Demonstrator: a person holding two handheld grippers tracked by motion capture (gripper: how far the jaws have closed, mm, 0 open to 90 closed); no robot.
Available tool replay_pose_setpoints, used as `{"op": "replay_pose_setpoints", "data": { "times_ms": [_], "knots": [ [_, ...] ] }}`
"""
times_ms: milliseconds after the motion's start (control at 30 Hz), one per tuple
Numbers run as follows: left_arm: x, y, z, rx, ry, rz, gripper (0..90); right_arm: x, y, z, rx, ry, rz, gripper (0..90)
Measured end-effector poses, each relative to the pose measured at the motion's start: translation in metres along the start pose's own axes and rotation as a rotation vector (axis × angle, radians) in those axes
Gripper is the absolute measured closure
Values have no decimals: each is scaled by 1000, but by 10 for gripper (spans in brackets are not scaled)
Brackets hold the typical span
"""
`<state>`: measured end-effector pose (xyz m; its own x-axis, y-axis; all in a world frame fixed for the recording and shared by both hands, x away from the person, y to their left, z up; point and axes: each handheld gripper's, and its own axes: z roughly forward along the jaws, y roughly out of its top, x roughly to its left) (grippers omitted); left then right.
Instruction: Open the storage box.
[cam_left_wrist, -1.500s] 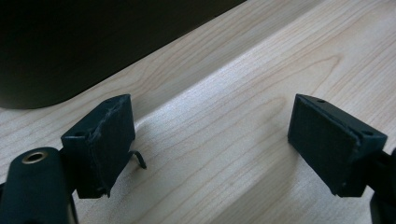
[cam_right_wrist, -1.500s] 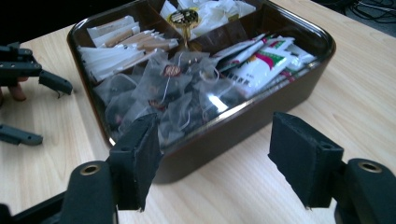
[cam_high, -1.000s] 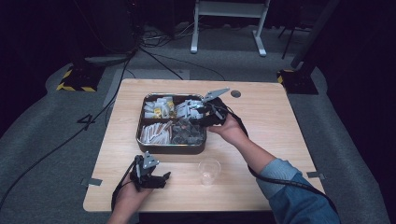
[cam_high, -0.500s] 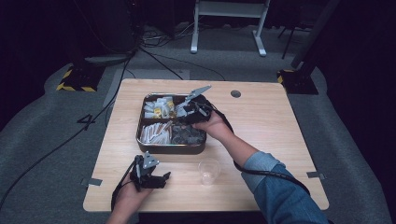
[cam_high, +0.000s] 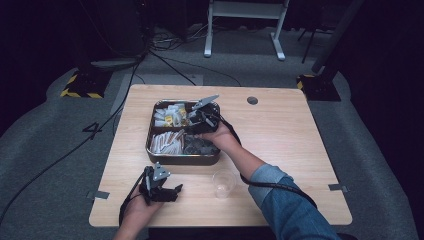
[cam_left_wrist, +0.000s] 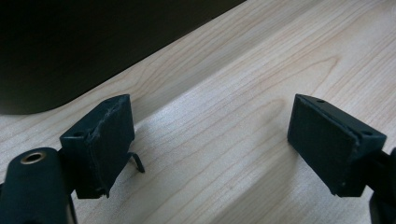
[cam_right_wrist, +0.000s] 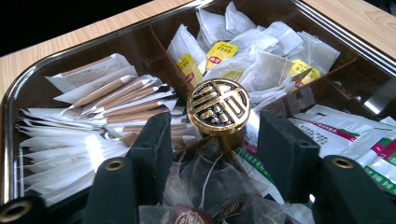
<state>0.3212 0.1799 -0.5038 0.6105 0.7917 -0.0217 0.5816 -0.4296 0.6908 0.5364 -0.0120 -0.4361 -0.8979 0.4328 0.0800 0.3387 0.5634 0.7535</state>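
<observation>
A wooden table (cam_high: 300, 150) holds a dark divided tray (cam_high: 150, 145) of tea bags (cam_right_wrist: 261, 51) and sugar sticks (cam_right_wrist: 121, 100). The right gripper (cam_right_wrist: 217, 149), jaws spread, hovers over the tray's gold centre knob (cam_right_wrist: 218, 106). At the tray's 5 o'clock stands a clear cup (cam_high: 223, 183). The left gripper (cam_high: 161, 187), jaws released, rests at 6 o'clock.

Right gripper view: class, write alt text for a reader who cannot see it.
The right gripper hangs open over a dark divided tray, its black jaws flanking the round gold knob at the centre. Around the knob lie tea bags, paper-wrapped sticks and sachets.
</observation>
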Motion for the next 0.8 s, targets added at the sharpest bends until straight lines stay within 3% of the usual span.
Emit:
{"op": "replay_pose_setpoints", "data": {
  "times_ms": [300,367,600,800],
  "knots": [
    [0,0,0,0,1,1,152,0,4,8,17,-42,-38,483],
    [0,0,0,0,0,1,152,2,6,10,14,-44,-56,527],
    [0,0,0,0,0,3,152,4,8,13,21,-41,-12,580],
    [0,0,0,0,0,3,152,8,11,12,43,-76,-21,584]
  ]
}}
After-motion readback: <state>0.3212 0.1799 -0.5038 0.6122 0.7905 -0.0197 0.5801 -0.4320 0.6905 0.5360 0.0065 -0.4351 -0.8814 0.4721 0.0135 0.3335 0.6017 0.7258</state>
